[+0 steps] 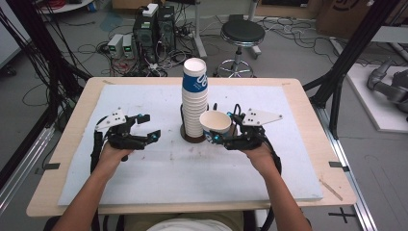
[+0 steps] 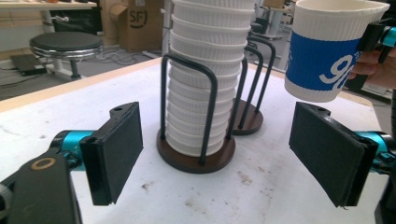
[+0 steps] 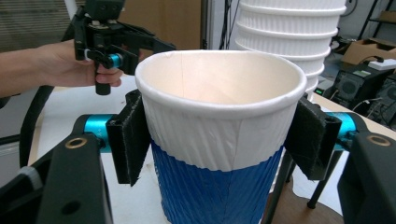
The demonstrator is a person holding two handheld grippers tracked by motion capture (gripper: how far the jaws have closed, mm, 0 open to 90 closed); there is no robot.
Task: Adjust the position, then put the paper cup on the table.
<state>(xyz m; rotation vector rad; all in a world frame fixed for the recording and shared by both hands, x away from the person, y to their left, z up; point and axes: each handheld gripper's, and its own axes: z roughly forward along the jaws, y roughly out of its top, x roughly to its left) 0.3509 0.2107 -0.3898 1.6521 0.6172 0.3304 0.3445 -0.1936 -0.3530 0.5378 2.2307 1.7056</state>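
A tall stack of white ribbed paper cups stands in a black wire holder at the middle of the table. Just right of it, my right gripper is shut on a single white-and-blue paper cup, tilted toward me. In the right gripper view both pads press the cup on its sides below the rim. My left gripper is open and holds nothing, left of the stack. The left gripper view faces the stack between its wide-apart pads, with the held cup at upper right.
A white mat covers the wooden table. A second, bare wire holder stands behind the stack. Beyond the table are a black stool, computer cases and floor cables. Black frame posts flank the table.
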